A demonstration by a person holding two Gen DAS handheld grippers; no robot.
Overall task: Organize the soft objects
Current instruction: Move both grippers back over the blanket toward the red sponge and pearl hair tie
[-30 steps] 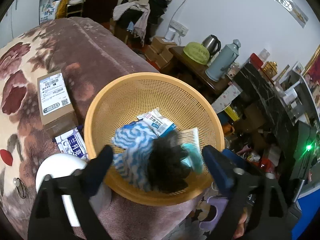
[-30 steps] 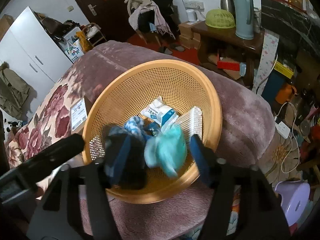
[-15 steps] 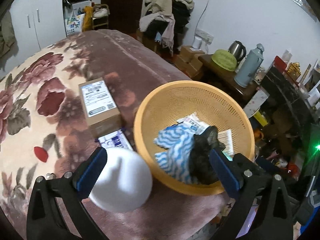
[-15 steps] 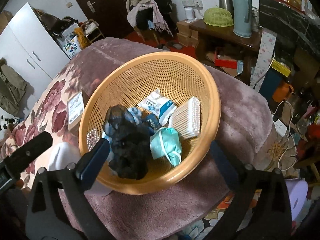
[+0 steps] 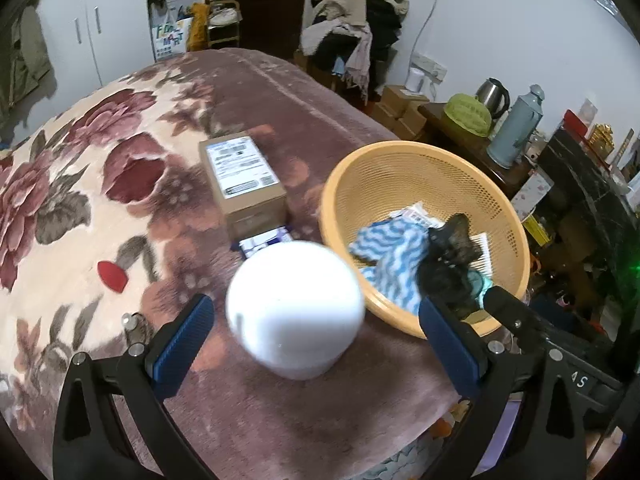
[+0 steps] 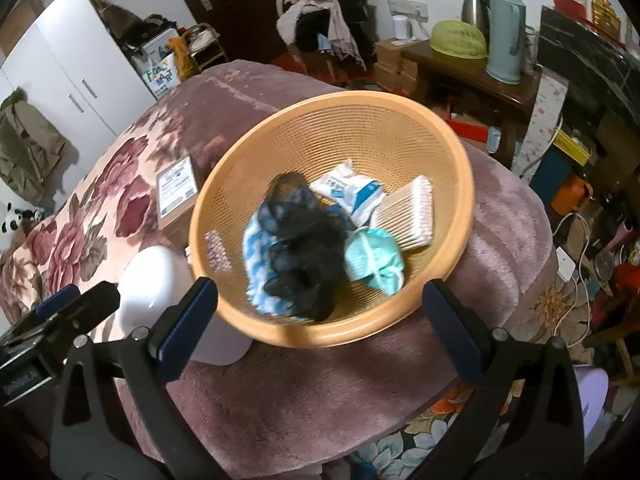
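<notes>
Soft objects lie piled in the orange basket on the bed, both hand-held grippers empty.

A black fluffy cloth rests on a blue-and-white striped cloth, with a teal face mask, a white packet and a pack of cotton swabs just beside them. The left hand-held gripper stands wide over a white dome-shaped object near the basket, not touching it. The right hand-held gripper stands wide at the basket's near rim. A cardboard box sits on the floral blanket.
</notes>
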